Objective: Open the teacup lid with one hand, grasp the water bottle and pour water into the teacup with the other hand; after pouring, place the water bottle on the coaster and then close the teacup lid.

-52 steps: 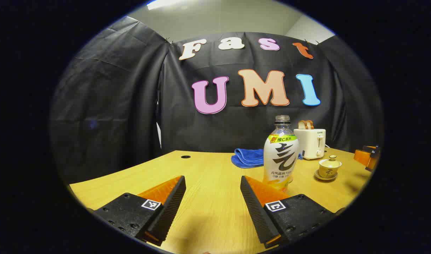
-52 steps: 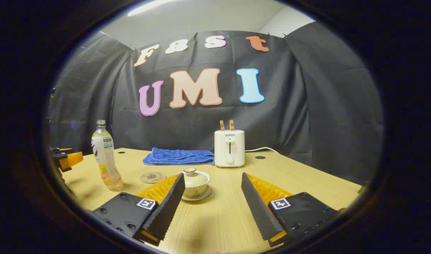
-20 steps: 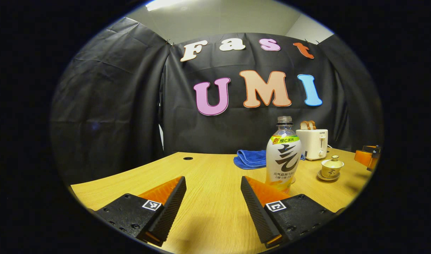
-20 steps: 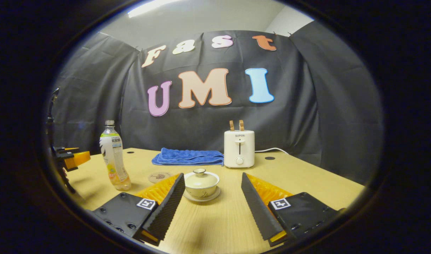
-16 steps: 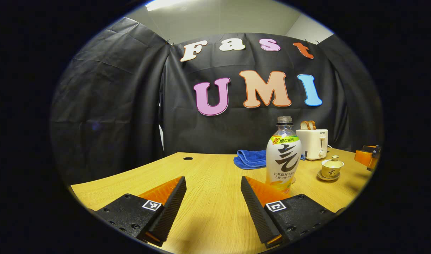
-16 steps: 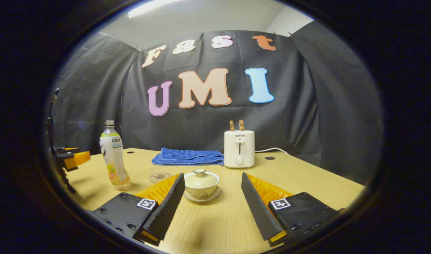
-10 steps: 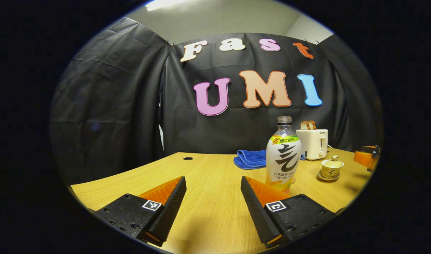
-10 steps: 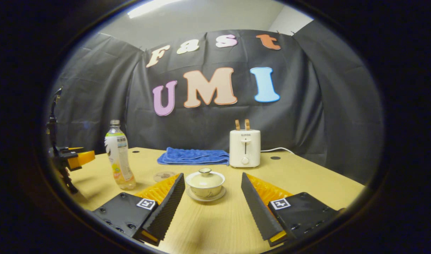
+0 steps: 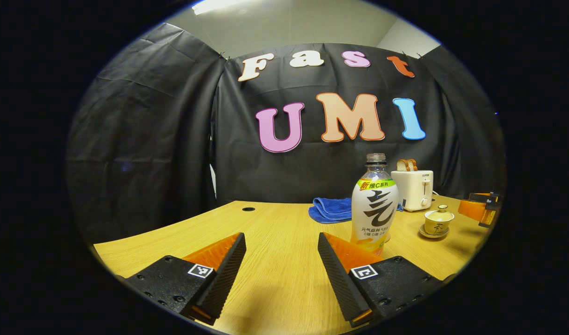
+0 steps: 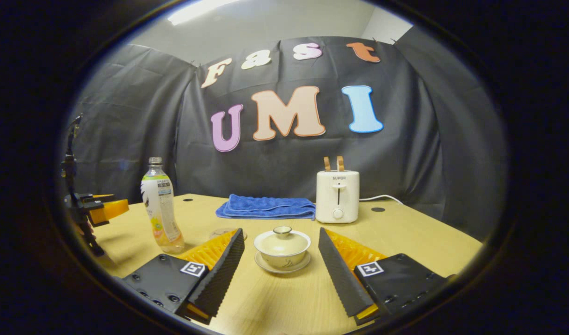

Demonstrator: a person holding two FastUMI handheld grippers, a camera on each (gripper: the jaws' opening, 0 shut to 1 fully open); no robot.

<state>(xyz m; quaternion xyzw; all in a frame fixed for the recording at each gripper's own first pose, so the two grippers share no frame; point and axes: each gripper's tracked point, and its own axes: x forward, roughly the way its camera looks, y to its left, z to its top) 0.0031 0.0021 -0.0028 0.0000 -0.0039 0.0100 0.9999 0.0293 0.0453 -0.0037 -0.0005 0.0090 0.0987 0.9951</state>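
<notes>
While lid (image 10: 282, 238) sits on, R gripper (image 10: 281, 264) gapes.

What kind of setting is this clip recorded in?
Most likely a staged recording booth, not a real kitchen: black cloth walls in a wooden table, on which a toaster, a lidded teacup and a water bottle are laid out like props.

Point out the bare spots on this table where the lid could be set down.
Bare wood lies right of the teacup, toward the table edge, below the toaster. Another patch spreads left of the water bottle. It is crowded between bottle, coaster and teacup.
</notes>
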